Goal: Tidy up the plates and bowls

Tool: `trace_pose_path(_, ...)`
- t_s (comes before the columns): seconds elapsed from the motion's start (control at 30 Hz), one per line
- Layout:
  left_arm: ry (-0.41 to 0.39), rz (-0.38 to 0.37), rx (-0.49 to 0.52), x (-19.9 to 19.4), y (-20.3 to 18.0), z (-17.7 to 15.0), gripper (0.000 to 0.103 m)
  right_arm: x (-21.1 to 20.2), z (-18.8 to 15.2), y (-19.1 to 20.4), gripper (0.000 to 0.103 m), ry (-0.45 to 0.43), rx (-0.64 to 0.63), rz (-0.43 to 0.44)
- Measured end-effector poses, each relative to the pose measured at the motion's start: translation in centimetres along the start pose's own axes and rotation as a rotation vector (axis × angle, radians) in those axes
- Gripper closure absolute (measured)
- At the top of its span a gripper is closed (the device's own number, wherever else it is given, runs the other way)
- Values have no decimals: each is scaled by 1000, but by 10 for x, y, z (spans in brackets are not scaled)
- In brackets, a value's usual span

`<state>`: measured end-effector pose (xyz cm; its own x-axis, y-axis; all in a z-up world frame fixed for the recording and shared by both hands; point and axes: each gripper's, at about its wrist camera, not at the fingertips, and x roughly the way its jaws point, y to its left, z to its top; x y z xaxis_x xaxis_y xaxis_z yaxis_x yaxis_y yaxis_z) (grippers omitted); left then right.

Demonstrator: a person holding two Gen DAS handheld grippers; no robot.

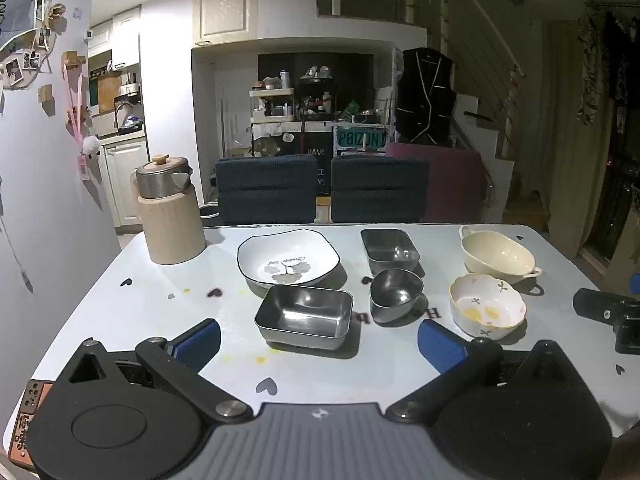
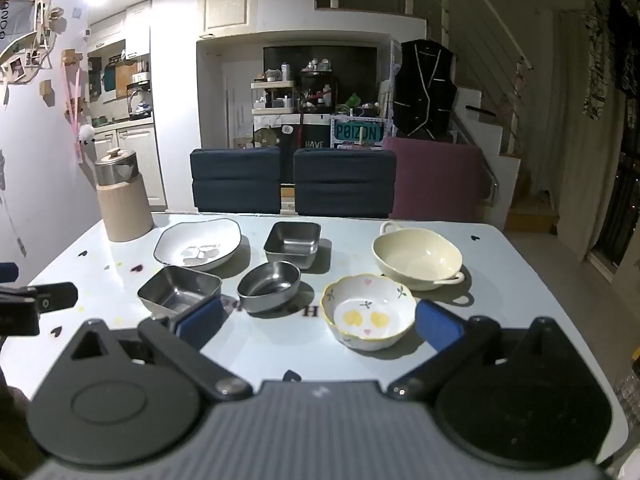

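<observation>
Both my left gripper [image 1: 320, 342] and right gripper [image 2: 320, 326] hang released and empty above the white table [image 1: 132, 312], facing the rectangular steel tray [image 1: 304, 316] and the scalloped floral ceramic bowl [image 2: 368, 316].

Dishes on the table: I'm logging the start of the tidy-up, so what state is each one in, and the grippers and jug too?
Left gripper: open, empty.
Right gripper: open, empty.
Leaf-print plate: upright, empty.
Near steel tray: upright, empty.
Far steel tray: upright, empty.
Round steel bowl: upright, empty.
Cream two-handled bowl: upright, empty.
Scalloped flower bowl: upright, empty.
Jug: upright, lid on.
</observation>
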<state>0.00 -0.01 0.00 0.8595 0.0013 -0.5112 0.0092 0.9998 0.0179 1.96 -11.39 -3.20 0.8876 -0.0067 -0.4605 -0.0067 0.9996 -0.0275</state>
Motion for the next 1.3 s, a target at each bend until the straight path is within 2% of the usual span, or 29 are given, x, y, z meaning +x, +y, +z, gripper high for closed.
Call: trace_pose_path(1.3, -1, -7, -8, 3, -11, 0, 0, -1, 0, -2, 0, 1, -14, 7)
